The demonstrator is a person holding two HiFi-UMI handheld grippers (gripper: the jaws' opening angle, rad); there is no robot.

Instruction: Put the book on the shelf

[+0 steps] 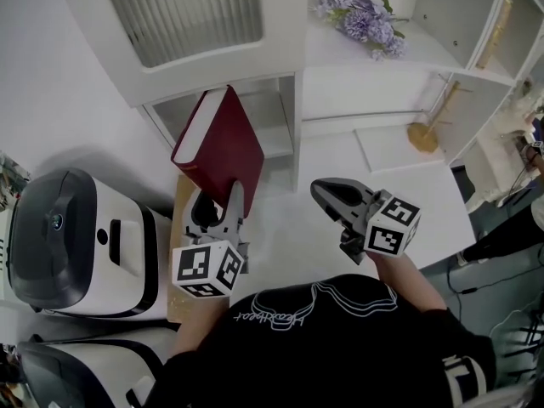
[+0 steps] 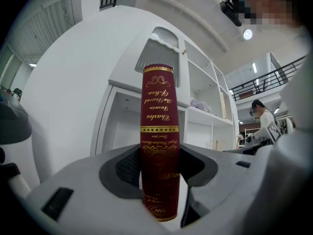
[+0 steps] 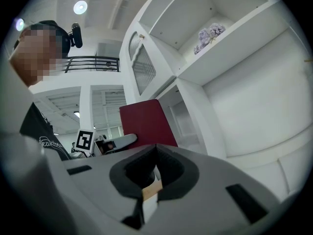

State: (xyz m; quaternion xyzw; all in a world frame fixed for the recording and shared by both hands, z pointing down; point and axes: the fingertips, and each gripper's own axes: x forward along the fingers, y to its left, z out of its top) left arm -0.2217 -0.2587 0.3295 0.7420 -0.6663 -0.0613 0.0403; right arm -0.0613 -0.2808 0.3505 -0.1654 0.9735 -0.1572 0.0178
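Head view: the person holds the left gripper (image 1: 218, 218) w/ its jaws clamped on the lower end of a dark red hardcover book (image 1: 219, 147), one pad on each cover. The book stands up from the jaws and leans a bit toward the white shelf unit (image 1: 296, 130); its top is just in front of the open compartment (image 1: 272, 117) under the ribbed cabinet door (image 1: 183, 11), but whether it is already inside I cannot tell. Left gripper view: the gold-printed spine of the book (image 2: 159, 131) faces the camera, and the dark pads (image 2: 128, 168) press on both sides of it. The right gripper (image 1: 325, 192) is apart from the book, to the right, over the white table top (image 1: 425, 195); it holds nothing. Right gripper view: the jaws of this gripper (image 3: 155, 152) are closed, tips touching, w/ nothing between, and the red cover (image 3: 146, 124) shows behind them. Purple flowers (image 1: 361, 14) lie on a higher shelf board at the right, and a black-and-white machine (image 1: 81, 243) stands left of the person.
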